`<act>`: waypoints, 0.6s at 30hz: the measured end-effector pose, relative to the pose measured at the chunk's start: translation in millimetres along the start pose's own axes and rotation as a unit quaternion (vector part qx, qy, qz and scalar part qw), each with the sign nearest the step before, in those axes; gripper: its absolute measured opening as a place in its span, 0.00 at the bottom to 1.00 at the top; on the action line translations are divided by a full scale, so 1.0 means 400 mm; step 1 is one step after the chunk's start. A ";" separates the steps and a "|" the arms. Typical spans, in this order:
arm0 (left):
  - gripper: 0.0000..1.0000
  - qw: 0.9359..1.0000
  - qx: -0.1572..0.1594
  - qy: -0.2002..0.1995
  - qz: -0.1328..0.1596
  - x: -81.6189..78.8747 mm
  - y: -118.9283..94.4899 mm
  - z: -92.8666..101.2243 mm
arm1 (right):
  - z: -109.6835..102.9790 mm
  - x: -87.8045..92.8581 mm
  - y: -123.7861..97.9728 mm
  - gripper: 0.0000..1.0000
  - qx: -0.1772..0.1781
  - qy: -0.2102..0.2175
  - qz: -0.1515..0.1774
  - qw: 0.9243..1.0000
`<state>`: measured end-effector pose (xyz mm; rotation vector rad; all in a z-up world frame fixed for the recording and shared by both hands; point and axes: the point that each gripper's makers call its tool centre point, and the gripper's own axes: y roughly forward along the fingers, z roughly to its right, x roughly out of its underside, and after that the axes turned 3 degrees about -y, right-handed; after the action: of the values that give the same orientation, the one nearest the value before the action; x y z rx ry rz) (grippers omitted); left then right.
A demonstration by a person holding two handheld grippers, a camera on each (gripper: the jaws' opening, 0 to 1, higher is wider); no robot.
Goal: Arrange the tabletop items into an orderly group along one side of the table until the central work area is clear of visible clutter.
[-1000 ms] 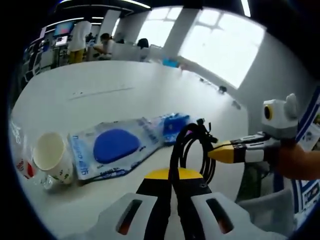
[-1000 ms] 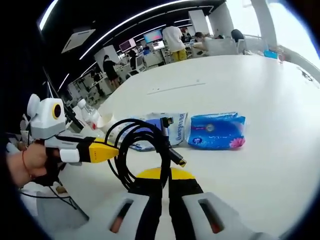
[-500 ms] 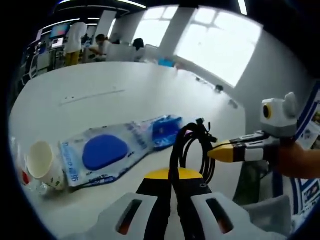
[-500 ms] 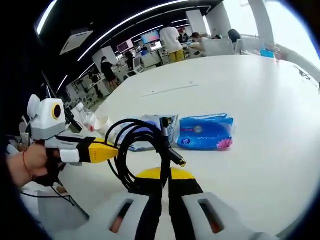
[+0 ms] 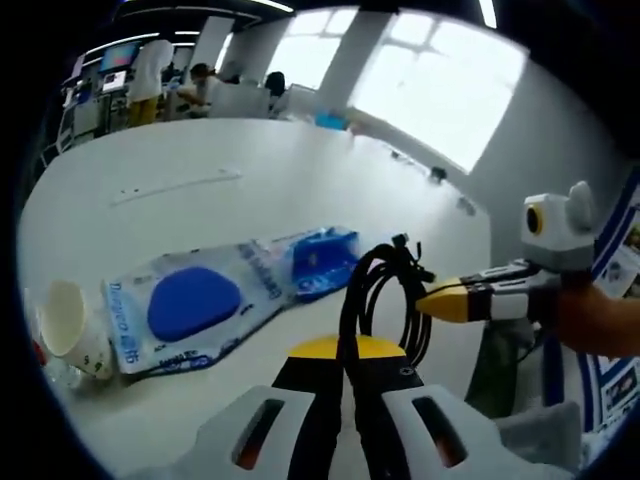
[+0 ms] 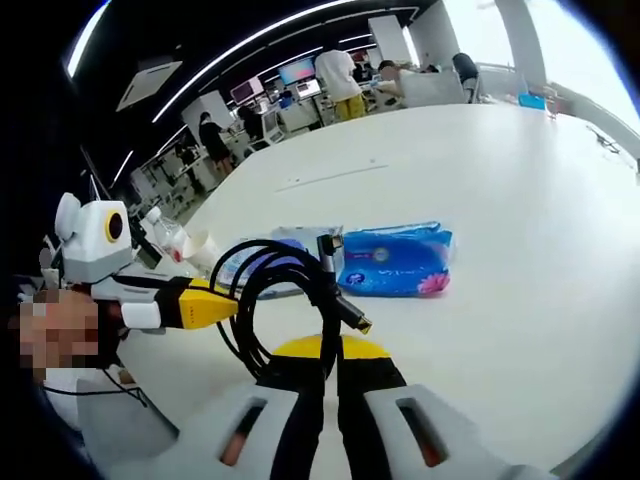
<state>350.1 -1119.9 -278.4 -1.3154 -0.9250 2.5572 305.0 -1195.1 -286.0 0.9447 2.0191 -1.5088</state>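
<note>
A coiled black cable [image 5: 378, 300] hangs above the white table [image 5: 220, 200], held from both sides. My left gripper [image 5: 348, 352] is shut on its lower loops. My right gripper [image 5: 432, 299], yellow-tipped, comes in from the right and pinches the coil's far side. In the right gripper view the same cable [image 6: 290, 290] rises from my shut right gripper [image 6: 330, 352], and the left gripper [image 6: 228, 302] bites it from the left. On the table lie a clear pouch with a blue pad [image 5: 190, 305], a blue tissue pack [image 6: 395, 262] and a paper cup [image 5: 62, 322].
The tissue pack [image 5: 322, 262] touches the pouch's right end. Small bottles [image 6: 165, 225] and the cup [image 6: 200, 245] stand near the table's left edge. The table's far half is bare white. People and desks fill the background [image 6: 340, 75]. A hand [image 5: 600, 320] holds the right gripper.
Both views have drifted, so pouch, pack and cup sit further left in frame. The cable stays gripped between both grippers in the same pose.
</note>
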 end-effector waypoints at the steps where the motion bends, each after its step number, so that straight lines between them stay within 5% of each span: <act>1: 0.00 1.000 0.000 -0.001 -0.002 0.003 0.005 0.000 | 0.003 0.001 0.001 0.00 0.000 0.001 -0.001 1.000; 18: 0.00 0.999 -0.006 -0.021 -0.034 0.053 0.074 -0.022 | 0.054 0.049 0.046 0.00 -0.006 0.014 -0.049 0.999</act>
<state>348.8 -1131.9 -313.9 -1.2177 -0.9770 2.5407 304.6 -1207.7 -318.1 0.8779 2.1194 -1.5398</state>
